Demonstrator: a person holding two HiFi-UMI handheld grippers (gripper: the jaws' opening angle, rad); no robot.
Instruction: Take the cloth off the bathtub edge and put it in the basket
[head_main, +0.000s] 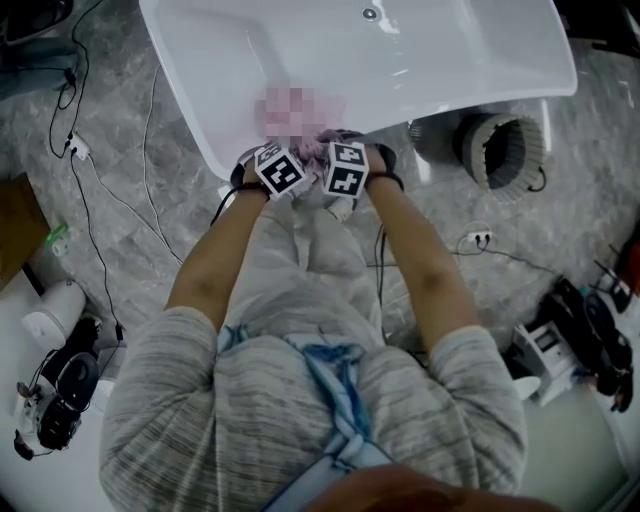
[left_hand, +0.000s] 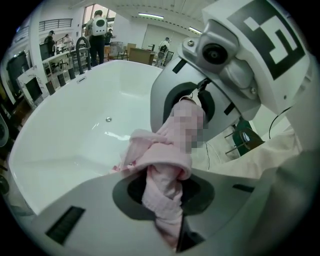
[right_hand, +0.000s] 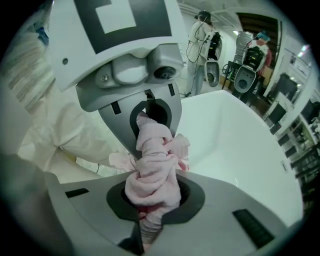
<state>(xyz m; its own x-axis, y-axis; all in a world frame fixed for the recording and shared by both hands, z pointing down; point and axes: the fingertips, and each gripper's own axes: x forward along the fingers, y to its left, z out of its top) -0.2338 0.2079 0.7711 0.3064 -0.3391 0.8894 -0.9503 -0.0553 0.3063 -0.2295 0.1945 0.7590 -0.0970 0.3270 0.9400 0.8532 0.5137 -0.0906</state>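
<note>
A pink cloth hangs bunched between my two grippers, just above the near rim of the white bathtub. My left gripper is shut on one end of it; in the left gripper view the cloth is pinched between the jaws. Right beside it, my right gripper is shut on the other end, the twisted cloth filling its jaws. Each gripper faces the other at close range. A round basket stands on the floor to the right of the tub.
Cables and a power strip lie on the grey stone floor left of the tub; another socket lies to the right. Equipment sits at the lower left and lower right. People stand far behind the tub.
</note>
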